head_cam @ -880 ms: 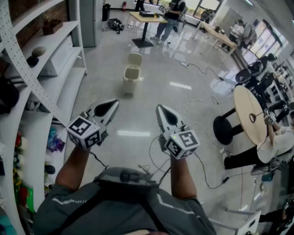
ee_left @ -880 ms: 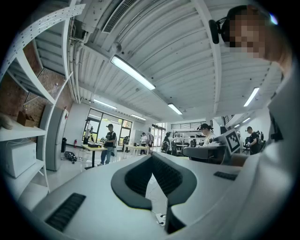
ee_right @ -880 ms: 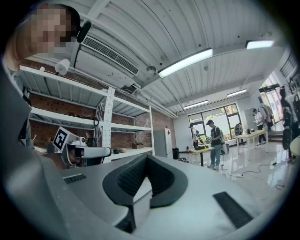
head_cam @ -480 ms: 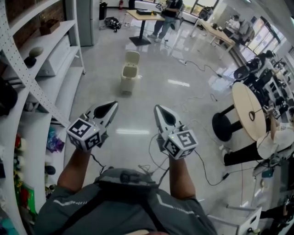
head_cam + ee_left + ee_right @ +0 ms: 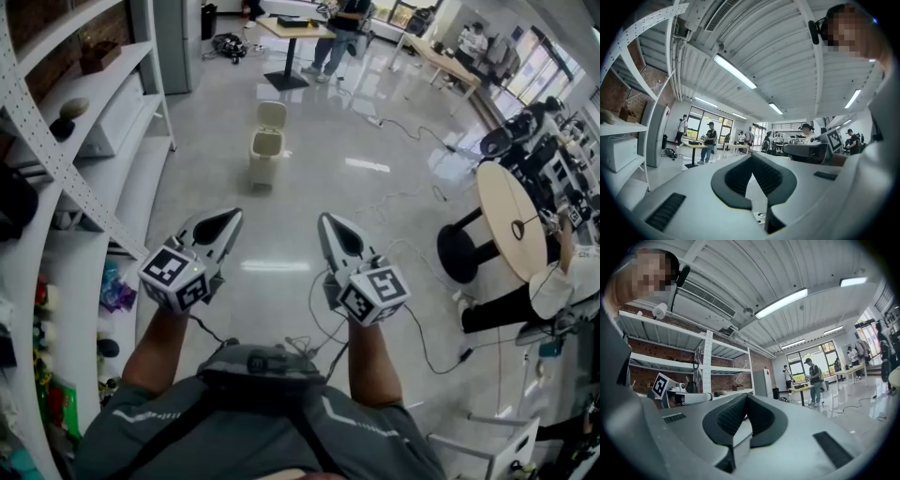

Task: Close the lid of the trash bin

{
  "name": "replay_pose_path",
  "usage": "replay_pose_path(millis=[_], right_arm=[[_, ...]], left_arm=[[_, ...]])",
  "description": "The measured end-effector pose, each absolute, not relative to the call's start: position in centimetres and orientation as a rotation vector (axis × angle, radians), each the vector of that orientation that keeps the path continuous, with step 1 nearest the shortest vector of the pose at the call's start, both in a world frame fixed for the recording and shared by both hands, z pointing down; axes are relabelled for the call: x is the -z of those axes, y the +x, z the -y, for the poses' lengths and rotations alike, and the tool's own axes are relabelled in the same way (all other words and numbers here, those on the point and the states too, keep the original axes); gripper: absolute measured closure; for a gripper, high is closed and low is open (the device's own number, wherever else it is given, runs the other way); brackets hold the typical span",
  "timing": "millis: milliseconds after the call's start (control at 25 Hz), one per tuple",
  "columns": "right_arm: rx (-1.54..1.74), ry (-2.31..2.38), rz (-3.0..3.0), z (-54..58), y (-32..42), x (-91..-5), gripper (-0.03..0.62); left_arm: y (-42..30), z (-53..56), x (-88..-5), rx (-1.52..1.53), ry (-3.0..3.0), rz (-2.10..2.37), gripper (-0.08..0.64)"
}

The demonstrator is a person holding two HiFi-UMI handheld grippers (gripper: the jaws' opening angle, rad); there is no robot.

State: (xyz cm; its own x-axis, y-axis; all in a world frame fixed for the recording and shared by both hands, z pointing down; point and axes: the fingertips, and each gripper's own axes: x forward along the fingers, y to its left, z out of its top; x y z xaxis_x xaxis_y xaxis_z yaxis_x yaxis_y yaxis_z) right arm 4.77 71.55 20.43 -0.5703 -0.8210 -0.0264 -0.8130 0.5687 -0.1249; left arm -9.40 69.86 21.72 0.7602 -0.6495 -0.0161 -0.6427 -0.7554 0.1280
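Grippers are nearest, held forward side by side: the left gripper point(image 5: 228, 217) and right gripper point(image 5: 329, 223) each have jaws pressed together on nothing. Farther out, the trash bin point(image 5: 265, 150) stands on the floor point(image 5: 375, 141), well ahead and slightly nearer the left gripper's line. Its lid point(image 5: 273, 114) is raised at the far edge.

trash bin point(image 5: 266, 150): cream, lid included
left gripper point(image 5: 232, 216): pale grey, black ribbed pads
right gripper point(image 5: 326, 221): pale grey, black ribbed pads
marker cubes point(image 5: 174, 276) point(image 5: 373, 294): black-and-white squares
floor point(image 5: 309, 187): glossy light grey
shelves point(image 5: 117, 73): white
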Motion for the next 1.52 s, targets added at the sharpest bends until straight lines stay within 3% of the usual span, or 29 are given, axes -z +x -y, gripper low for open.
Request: replay_pose_path(millis=[960,1520], right_arm=[[0.184,-1.501,-2.687,-67.8,-0.7,-22.1,0.581],[0.157,-1.365,-2.725,-55.3,2.0,-21.5,0.581]], left_arm=[[-14.0,-66.3,-23.0,0.107,2.855,0.955,0.558],[-11.5,-55.0,-22.5,0.081,2.824,1.083,0.558]])
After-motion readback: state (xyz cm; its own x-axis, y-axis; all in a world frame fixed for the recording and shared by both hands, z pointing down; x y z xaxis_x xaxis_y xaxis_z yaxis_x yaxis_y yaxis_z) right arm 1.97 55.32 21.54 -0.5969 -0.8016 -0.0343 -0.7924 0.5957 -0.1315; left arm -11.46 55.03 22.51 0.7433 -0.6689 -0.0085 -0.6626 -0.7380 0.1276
